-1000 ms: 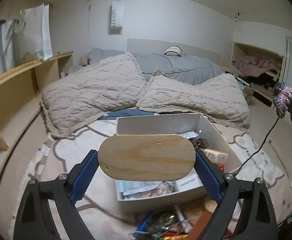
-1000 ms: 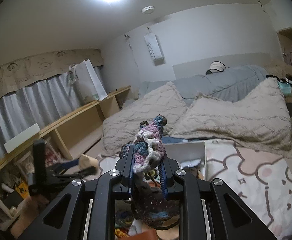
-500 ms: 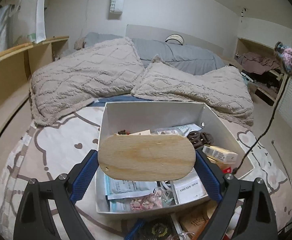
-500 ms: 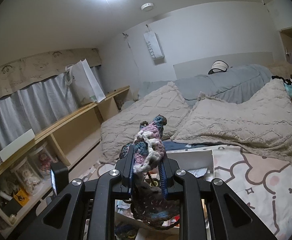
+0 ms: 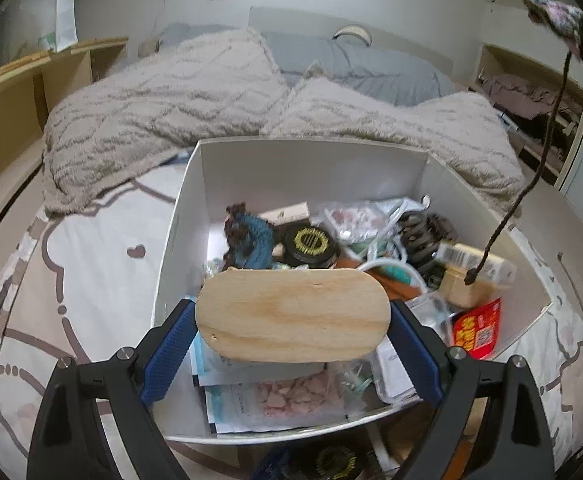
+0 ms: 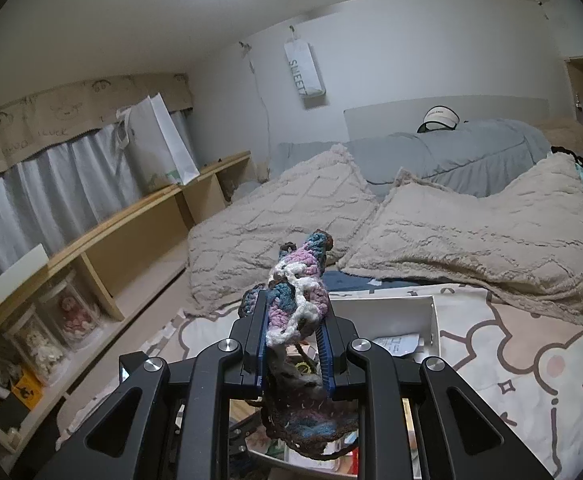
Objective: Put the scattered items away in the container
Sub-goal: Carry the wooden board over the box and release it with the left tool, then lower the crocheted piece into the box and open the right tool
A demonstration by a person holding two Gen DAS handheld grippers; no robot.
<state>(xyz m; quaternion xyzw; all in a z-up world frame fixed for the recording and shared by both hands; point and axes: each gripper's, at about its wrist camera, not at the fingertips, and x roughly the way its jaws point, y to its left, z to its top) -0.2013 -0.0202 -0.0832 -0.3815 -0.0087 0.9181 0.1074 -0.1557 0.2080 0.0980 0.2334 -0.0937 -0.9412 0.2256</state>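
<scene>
The left gripper [image 5: 293, 318] pointed steeply downward, its jaws spread wide and clamped. The right gripper [image 6: 293, 330] was pinched nearly closed.

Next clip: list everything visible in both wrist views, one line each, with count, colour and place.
Wooden oval board: one, light wood, held over the box.
Box: one, white, on the patterned mat, part-filled.
Round tin: one, black with gold, inside the box.
Red packet: one, red, box's right corner.
Crochet piece: one, pink, white and blue, held above the box's right side.
Pillows: two, beige, behind the box.
Duvet: one, grey, on the bed.
Shelf: one, wooden, along the left wall.
Left hand-held gripper: clamping the board.
Right hand-held gripper: shut on the crochet.
</scene>
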